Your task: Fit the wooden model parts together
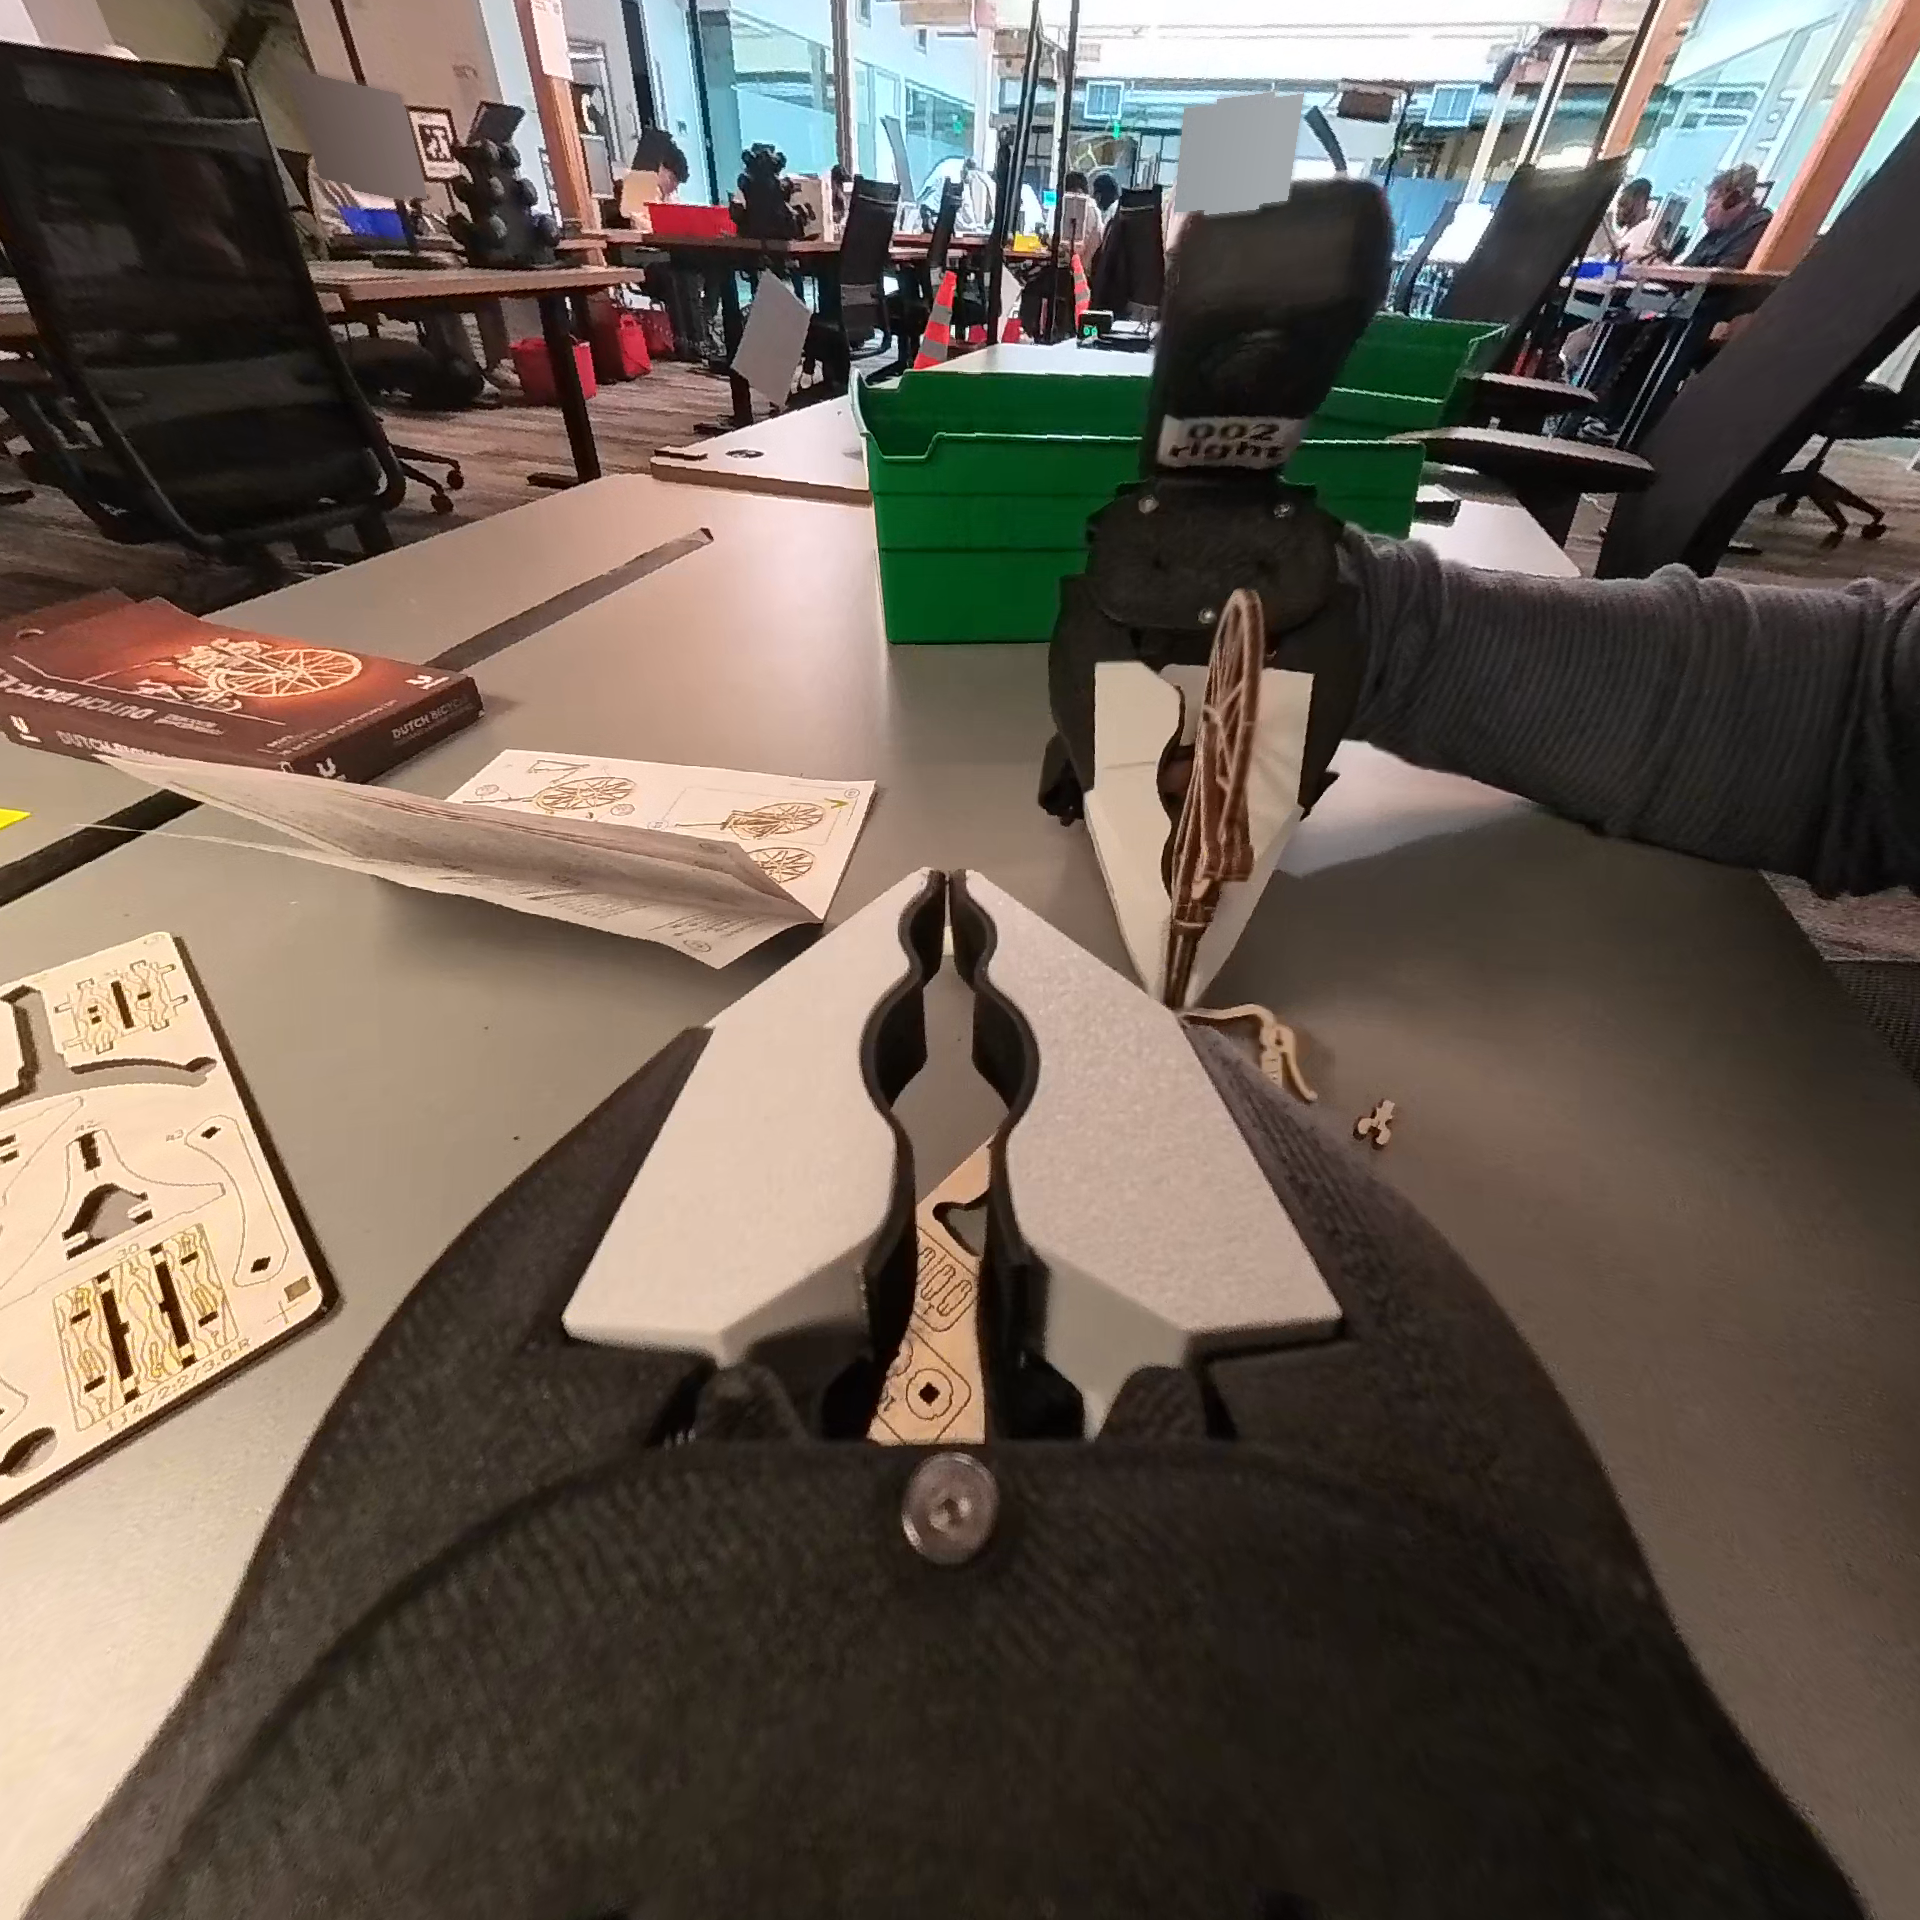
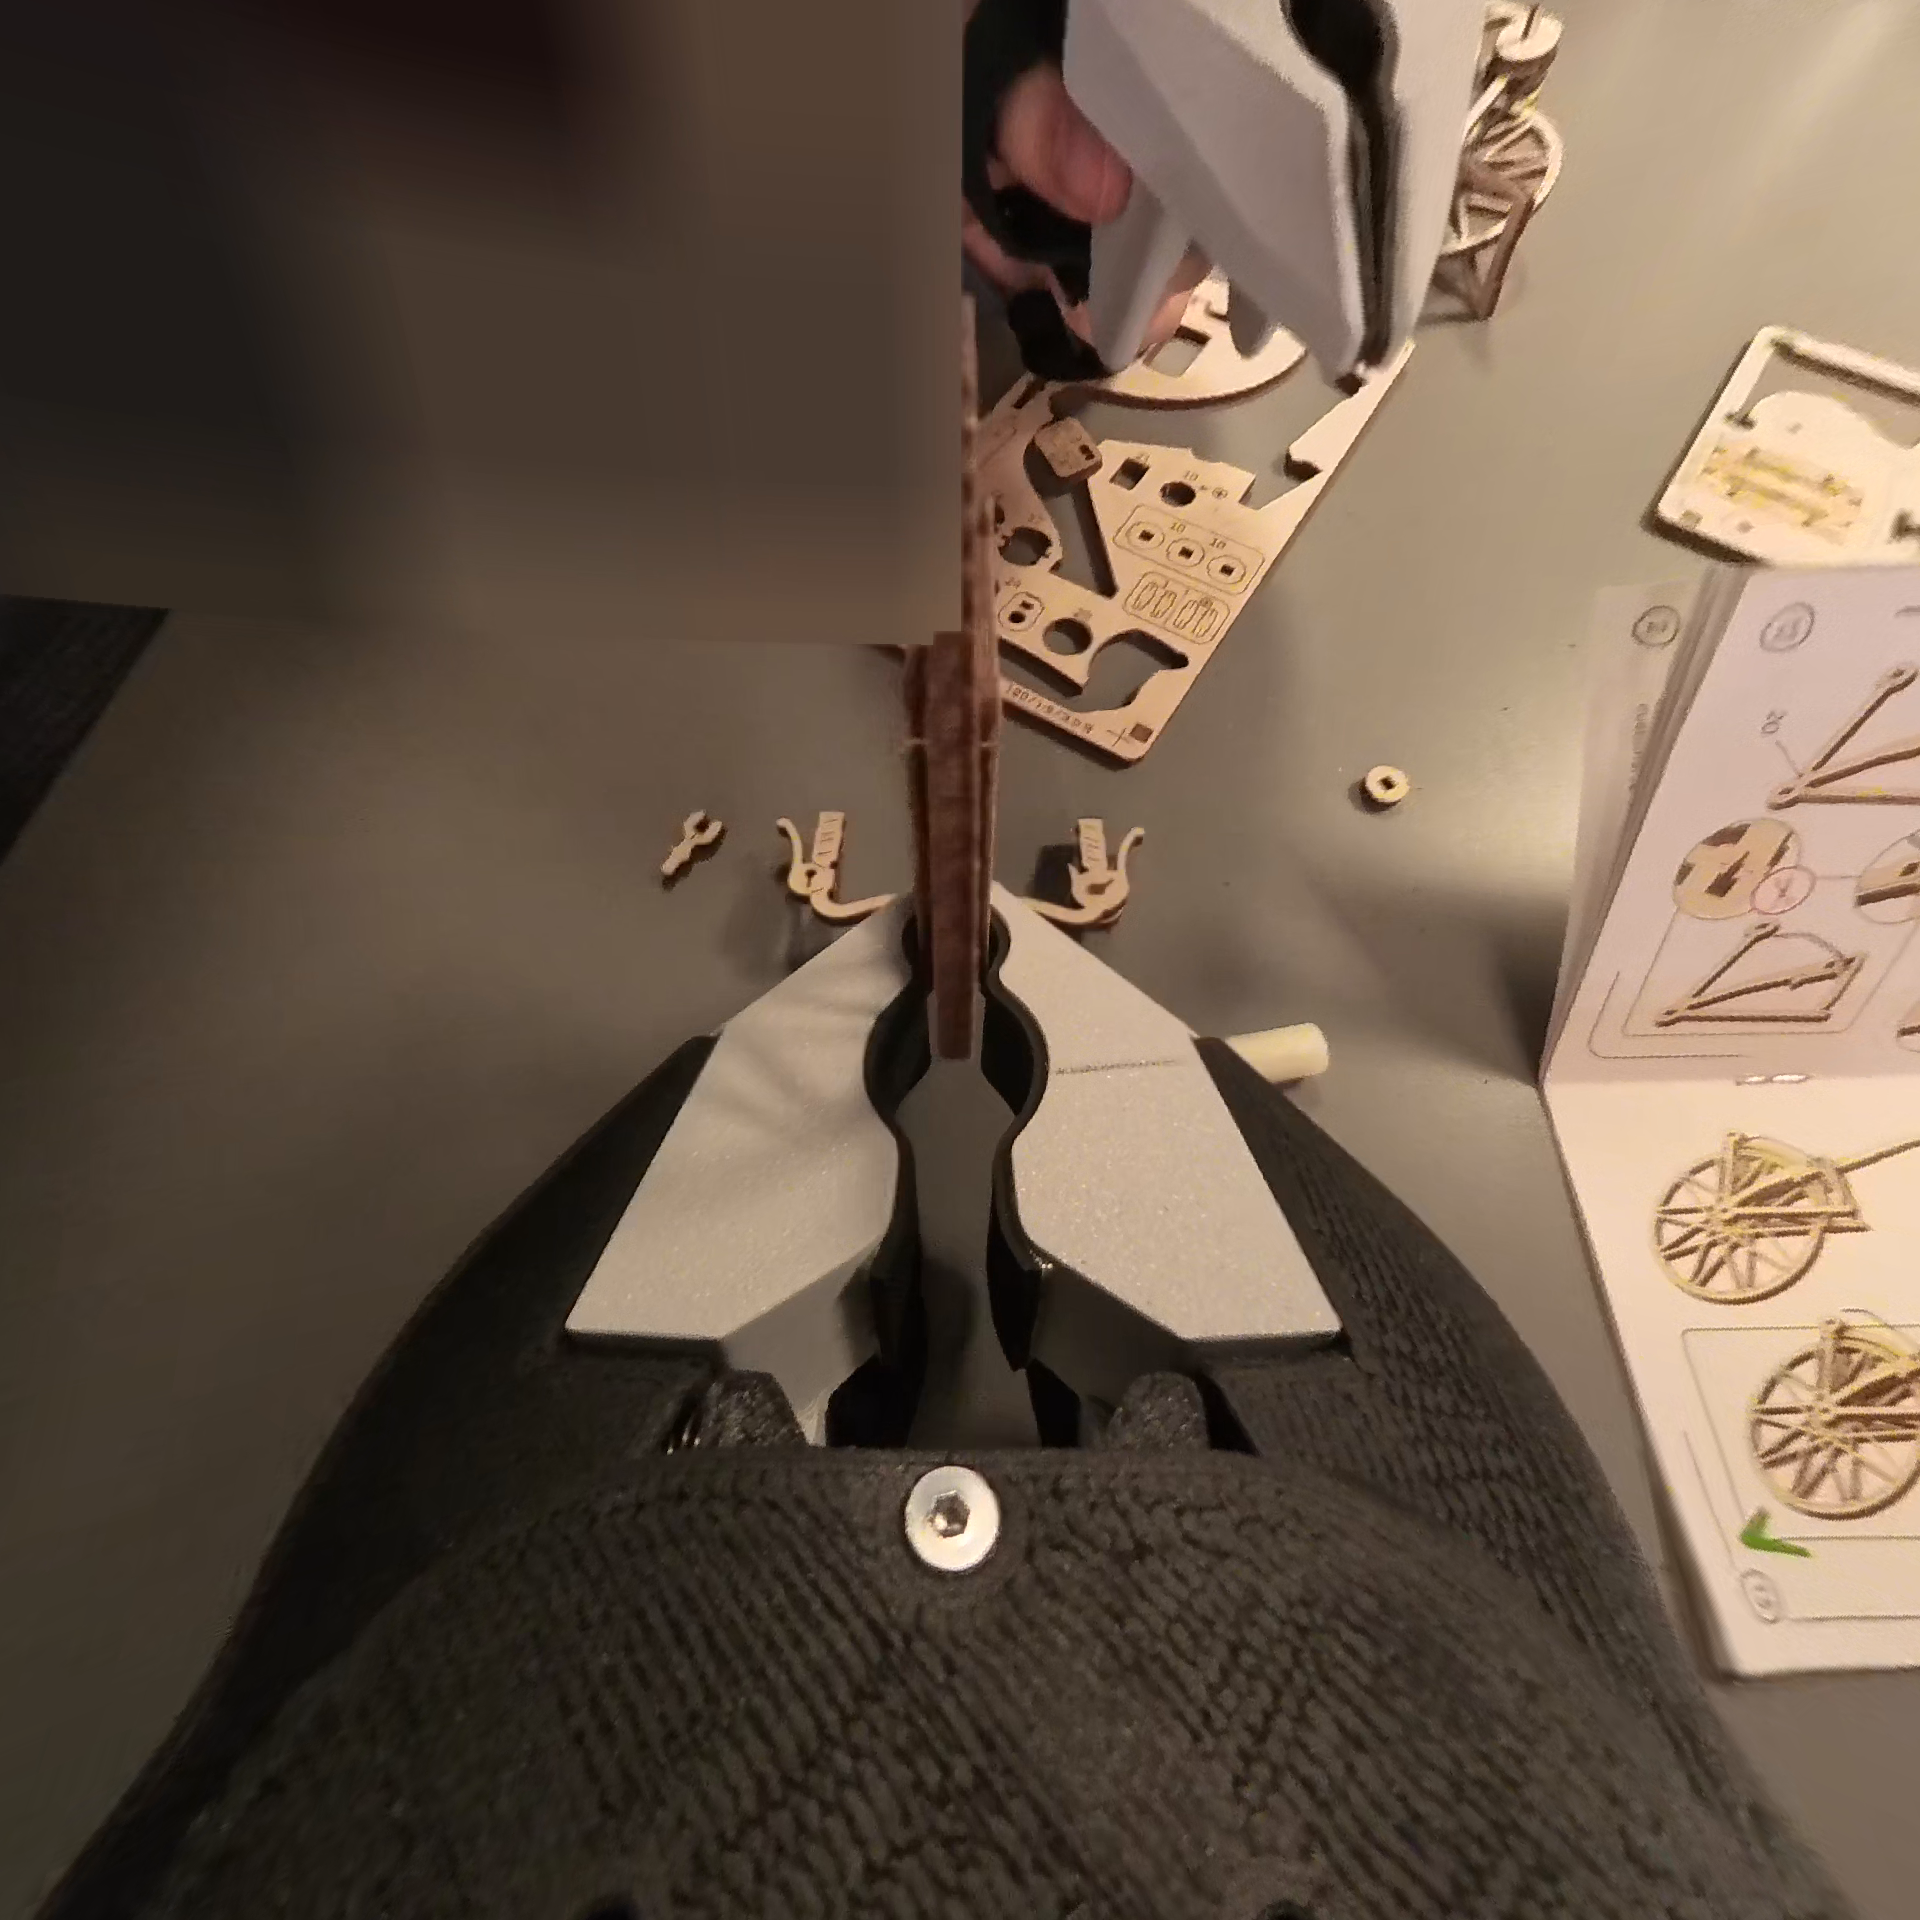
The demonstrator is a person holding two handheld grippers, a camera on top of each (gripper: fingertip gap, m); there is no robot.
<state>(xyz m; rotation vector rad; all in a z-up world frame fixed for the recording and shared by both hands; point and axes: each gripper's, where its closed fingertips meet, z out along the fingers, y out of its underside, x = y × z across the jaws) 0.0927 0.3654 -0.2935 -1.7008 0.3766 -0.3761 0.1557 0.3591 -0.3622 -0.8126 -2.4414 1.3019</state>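
Note:
My right gripper (image 2: 951,920) is shut on a wooden wheel assembly (image 2: 948,831), seen edge-on; a blur patch hides its upper part. In the left wrist view the right gripper (image 1: 1174,987) points down at the table, with the spoked wheel (image 1: 1226,748) upright between its fingers. My left gripper (image 1: 951,883) is shut with its tips touching and nothing visible between them. It hovers over a punched wooden part sheet (image 2: 1143,582), which shows through the finger gap (image 1: 940,1299). In the right wrist view the left gripper (image 2: 1361,348) is at the sheet's far edge.
Small loose wooden pieces (image 2: 826,878) (image 2: 1096,873) (image 2: 691,840), a ring (image 2: 1385,787) and a pale dowel (image 2: 1283,1049) lie by my right gripper. An open instruction booklet (image 2: 1714,1143), another part sheet (image 1: 135,1164), the kit box (image 1: 239,696) and stacked green bins (image 1: 1039,499) are on the table.

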